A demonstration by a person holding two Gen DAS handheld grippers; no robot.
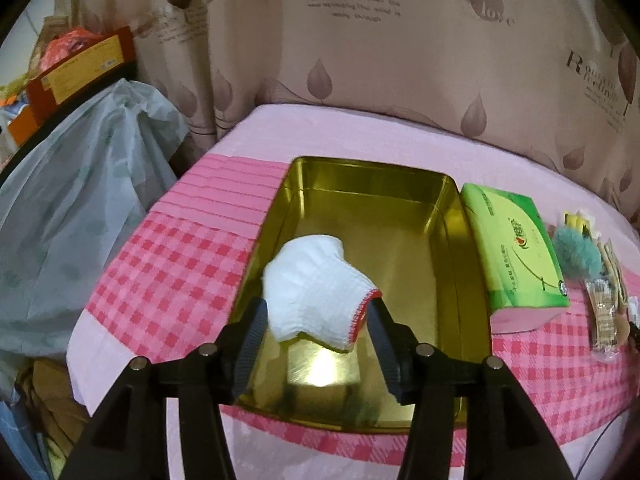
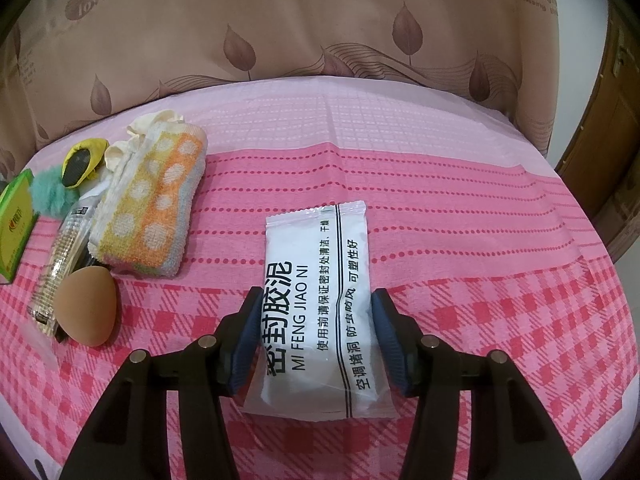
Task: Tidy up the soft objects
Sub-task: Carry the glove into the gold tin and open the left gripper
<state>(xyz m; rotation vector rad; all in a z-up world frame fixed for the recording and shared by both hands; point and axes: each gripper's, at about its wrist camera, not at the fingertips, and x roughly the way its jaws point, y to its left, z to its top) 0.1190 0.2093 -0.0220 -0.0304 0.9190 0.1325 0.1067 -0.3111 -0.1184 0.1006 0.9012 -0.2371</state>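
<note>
Lying between left claw (image 1: 316, 320) fingers, white glove (image 1: 316, 292)

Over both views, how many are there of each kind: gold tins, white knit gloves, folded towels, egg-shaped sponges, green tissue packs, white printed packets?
Gold tin: 1
White knit glove: 1
Folded towel: 1
Egg-shaped sponge: 1
Green tissue pack: 1
White printed packet: 1
Total: 6
</note>
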